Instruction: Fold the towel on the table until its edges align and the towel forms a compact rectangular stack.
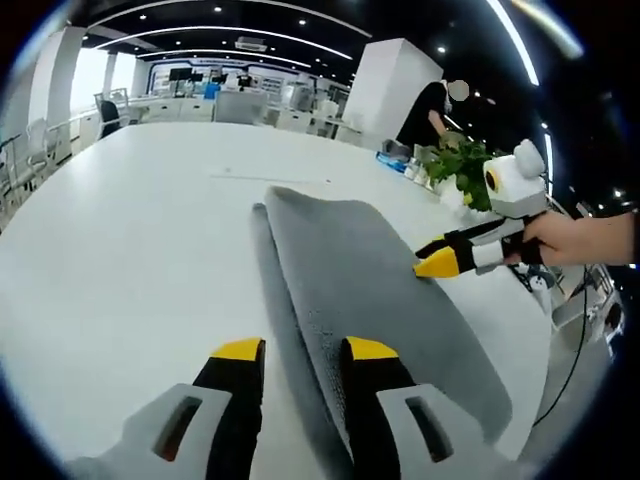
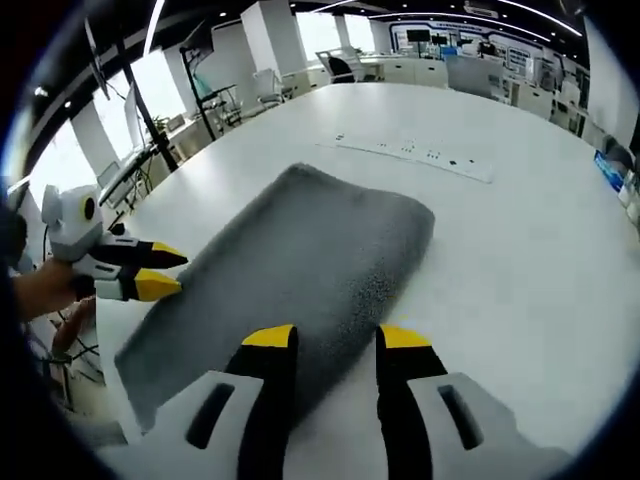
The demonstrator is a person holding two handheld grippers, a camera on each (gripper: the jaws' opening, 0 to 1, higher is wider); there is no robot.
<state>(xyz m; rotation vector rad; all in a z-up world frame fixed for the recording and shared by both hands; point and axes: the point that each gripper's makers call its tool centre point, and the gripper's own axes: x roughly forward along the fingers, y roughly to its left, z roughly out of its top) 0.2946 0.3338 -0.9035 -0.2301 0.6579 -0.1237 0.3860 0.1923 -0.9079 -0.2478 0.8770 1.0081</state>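
The white bench stretches wide through an open office, and on it lies the grey towel, already doubled into a long band with a rounded fold along one long side and looser layered edges along the other. In the left gripper view the left gripper stands with its fingers released, astride the towel's near long edge but not pinching it. The right gripper also has its fingers apart, poised over the opposite side of the towel in the right gripper view; seen from the left gripper view, its yellow tips sit at the towel's far edge, though whether they touch the cloth is hard to judge through the fisheye. The band is likely to need another fold to become a compact stack. To do that well, each gripper should probably pinch every layer at a matching corner, lift together, and lay the corners squarely onto their opposites. A white power strip lies beyond.
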